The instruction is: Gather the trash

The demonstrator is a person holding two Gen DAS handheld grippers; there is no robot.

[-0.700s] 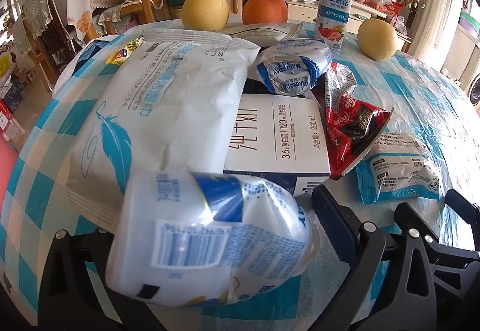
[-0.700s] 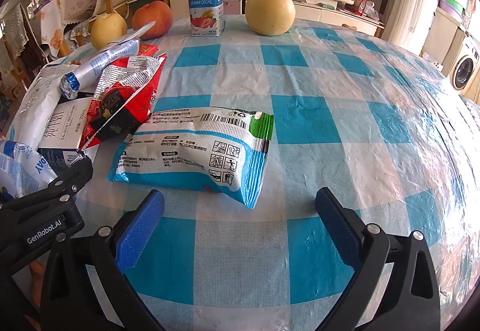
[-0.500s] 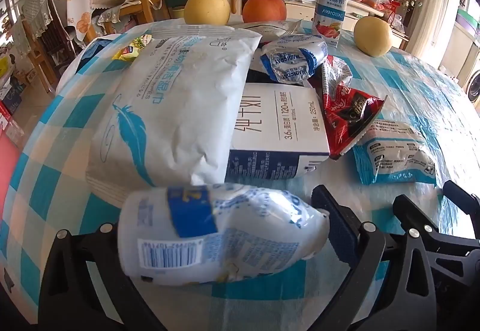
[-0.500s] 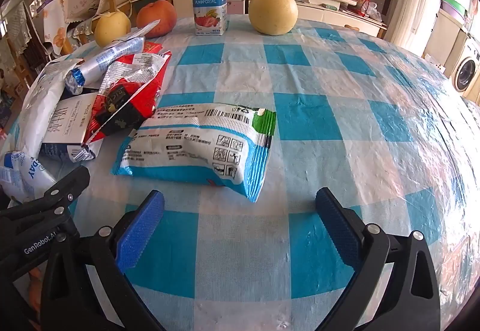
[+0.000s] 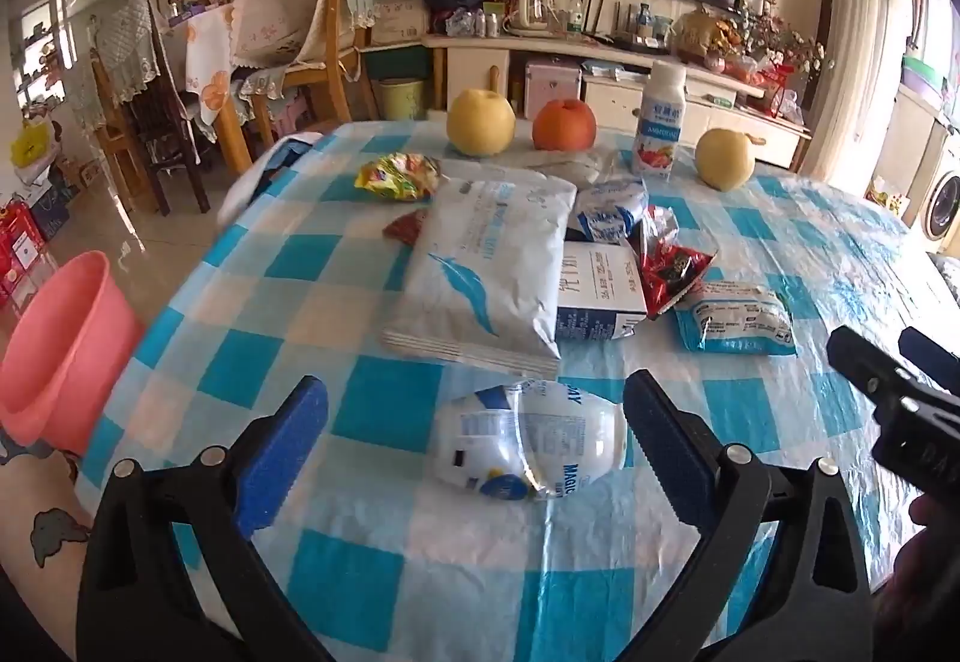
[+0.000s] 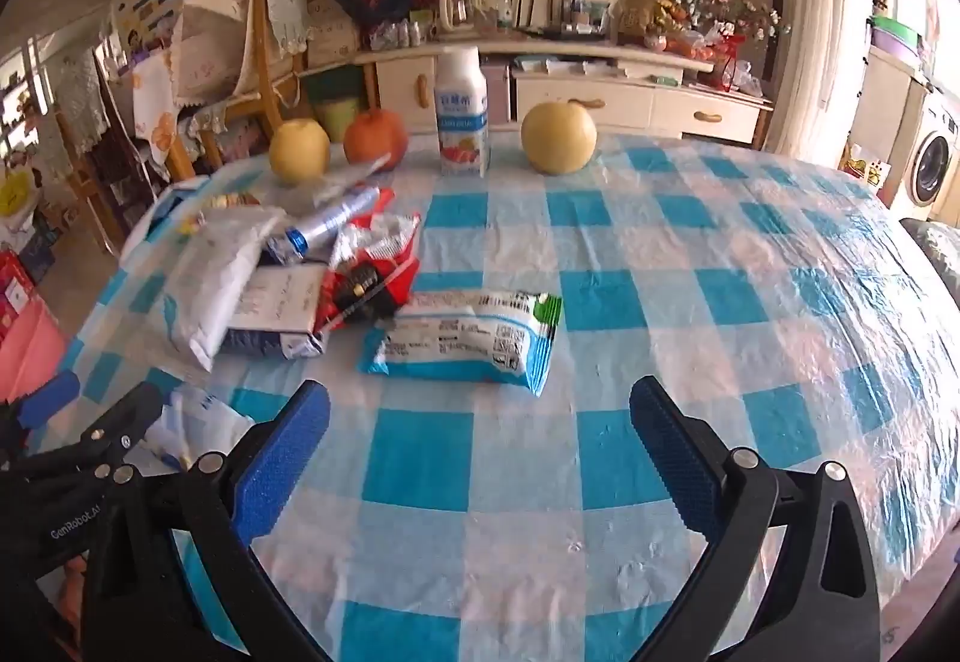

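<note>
A crumpled white-and-blue plastic wrapper (image 5: 531, 446) lies on the checked tablecloth, between the tips of my open left gripper (image 5: 477, 428) and not held; it also shows at the left in the right wrist view (image 6: 204, 422). Behind it lie a large white bag (image 5: 486, 272), a milk carton (image 5: 600, 293), a red wrapper (image 5: 672, 266), a yellow wrapper (image 5: 399, 176) and a blue-white packet (image 5: 738, 317). My right gripper (image 6: 480, 434) is open and empty, just short of the blue-white packet (image 6: 462, 341).
A pink bin (image 5: 57, 356) stands on the floor left of the table. Two yellow pears (image 5: 480, 122), an orange fruit (image 5: 564, 125) and a yogurt bottle (image 5: 660, 119) stand at the table's far edge. Wooden chairs (image 5: 300, 56) are beyond.
The left gripper let the white-and-blue wrapper drop onto the tablecloth and drew back and up. The right gripper also drew back a little from the packet.
</note>
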